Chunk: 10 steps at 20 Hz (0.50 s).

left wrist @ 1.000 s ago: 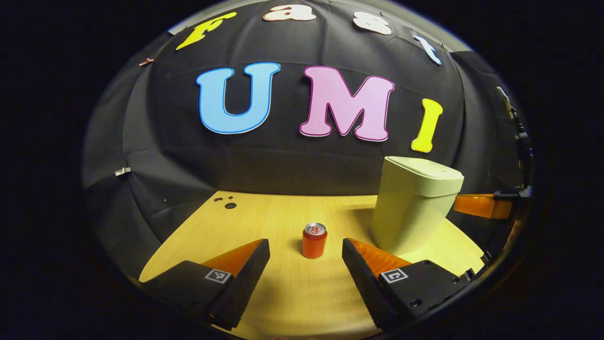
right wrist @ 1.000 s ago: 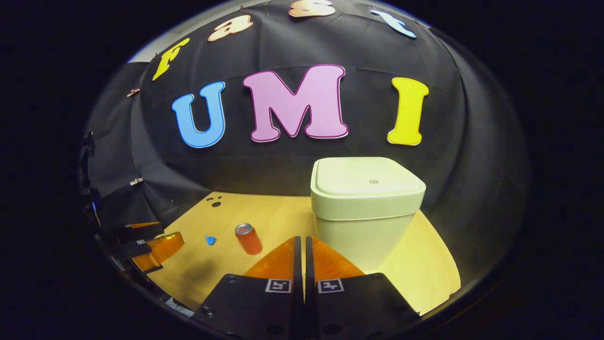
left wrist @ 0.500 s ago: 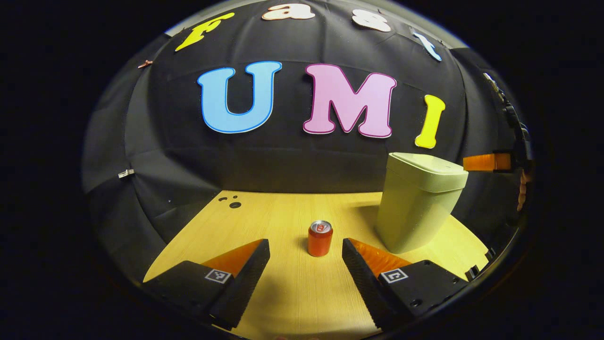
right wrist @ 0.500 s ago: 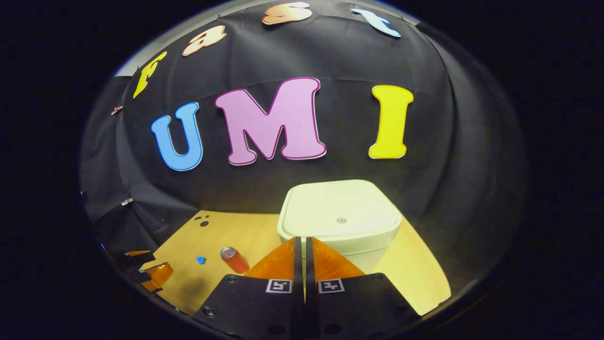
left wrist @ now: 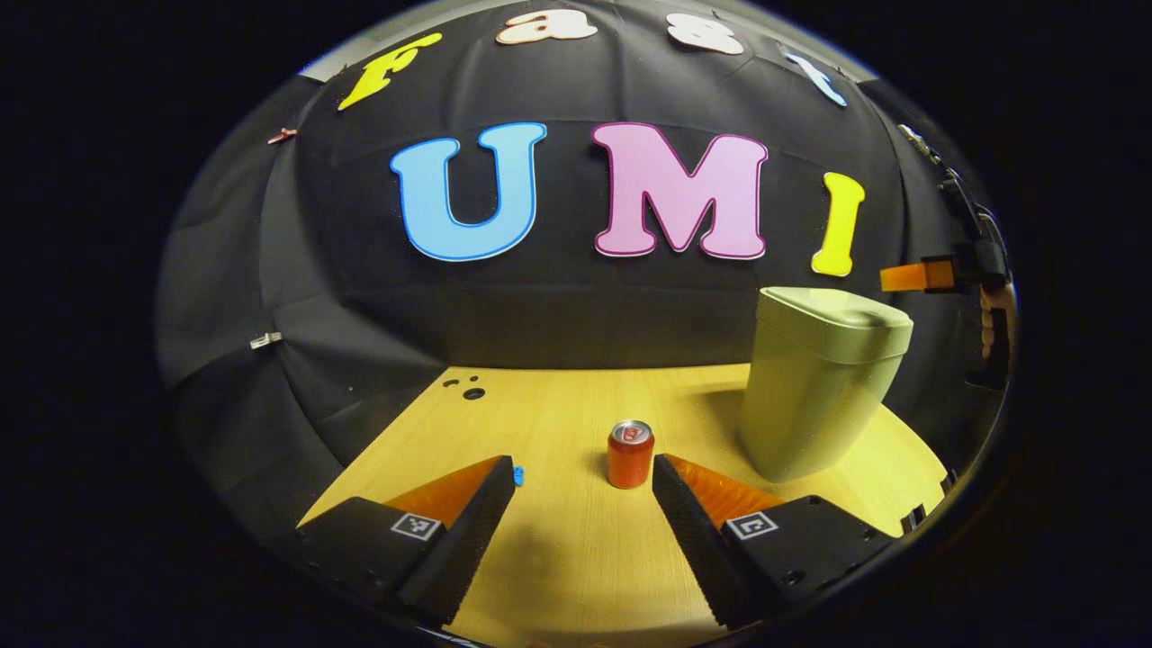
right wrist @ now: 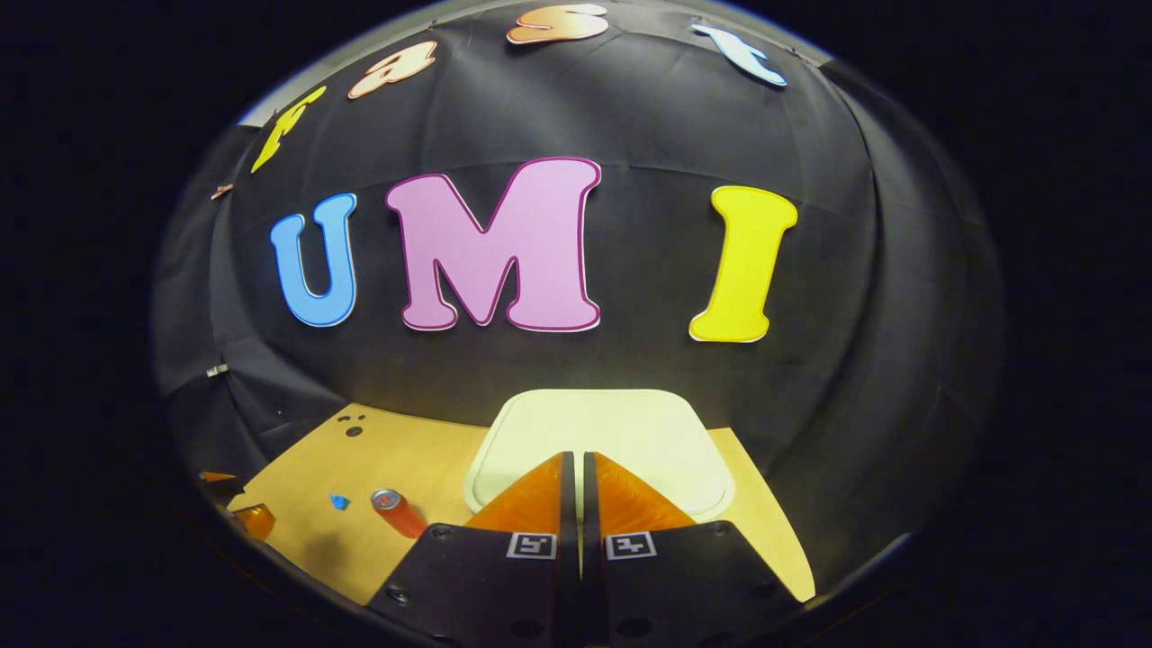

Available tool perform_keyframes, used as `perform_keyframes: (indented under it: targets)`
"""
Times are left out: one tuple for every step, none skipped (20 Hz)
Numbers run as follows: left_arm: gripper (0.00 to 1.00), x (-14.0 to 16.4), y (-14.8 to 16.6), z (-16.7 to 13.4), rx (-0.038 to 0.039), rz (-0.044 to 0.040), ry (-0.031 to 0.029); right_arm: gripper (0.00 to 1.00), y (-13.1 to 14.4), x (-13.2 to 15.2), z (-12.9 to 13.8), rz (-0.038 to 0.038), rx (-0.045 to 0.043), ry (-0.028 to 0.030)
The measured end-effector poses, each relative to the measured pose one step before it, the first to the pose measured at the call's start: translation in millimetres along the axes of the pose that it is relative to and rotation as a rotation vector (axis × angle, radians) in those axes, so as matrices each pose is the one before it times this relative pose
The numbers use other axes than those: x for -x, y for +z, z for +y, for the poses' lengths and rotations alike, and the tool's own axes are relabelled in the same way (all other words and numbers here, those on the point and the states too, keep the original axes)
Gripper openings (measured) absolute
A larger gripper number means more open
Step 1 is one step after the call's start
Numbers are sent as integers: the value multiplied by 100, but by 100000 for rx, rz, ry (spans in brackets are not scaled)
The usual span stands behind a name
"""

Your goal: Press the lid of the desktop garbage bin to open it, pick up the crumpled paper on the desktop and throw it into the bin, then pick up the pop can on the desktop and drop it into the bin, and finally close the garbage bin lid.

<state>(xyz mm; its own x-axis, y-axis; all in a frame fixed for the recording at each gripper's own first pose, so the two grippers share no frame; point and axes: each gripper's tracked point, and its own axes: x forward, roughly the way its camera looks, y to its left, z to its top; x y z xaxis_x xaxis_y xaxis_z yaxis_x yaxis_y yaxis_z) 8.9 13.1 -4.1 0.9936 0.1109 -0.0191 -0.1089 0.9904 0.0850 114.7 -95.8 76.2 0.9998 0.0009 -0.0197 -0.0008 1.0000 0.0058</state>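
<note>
while right tool (right wrist: 576,461) hangs pinched closed above bin lid (right wrist: 630,423), left tool (left wrist: 583,470) wide near can (left wrist: 630,454)

A staged recording booth; black cloth wall (left wrist: 576,306) behind a wooden desktop (left wrist: 558,558).

Dim booth, warm overhead glow, sharp focus, strong fisheye edge warping.

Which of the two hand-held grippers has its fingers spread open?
The left hand-held gripper: its fingers stand wide apart near the can. The right hand-held gripper is shut, fingers together above the bin lid.
</note>
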Motion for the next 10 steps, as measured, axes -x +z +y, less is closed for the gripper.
perform_keyframes:
  targets:
    - [99,0,-121,18,255,322,1445,5,-445,-616,-90,1181,-360,667]
    - [99,5,-10,-33,694,601,1300,5,-328,-438,-168,996,-453,322]
    - [99,3,-162,-30,861,743,1341,5,-349,-492,-257,779,-207,195]
    - [99,41,-139,-95,699,851,1587,5,-433,-516,-383,879,-5,-93]
    - [99,-31,-169,-16,623,990,1645,5,-418,-330,-285,1096,-267,526]
    - [99,13,-52,-36,577,716,1478,5,-699,-215,-166,1842,-442,477]
    - [99,60,-103,-85,421,439,1597,5,29,146,-8,-588,-1110,1484]
    - [99,25,58,-21,237,155,1551,6,118,-389,-39,-945,-227,325]
    - [99,2,-80,-1,48,171,1565,5,-176,394,-17,-410,600,411]
    - [99,108,13,129,137,156,1680,5,-189,-3,33,-809,1097,-202]
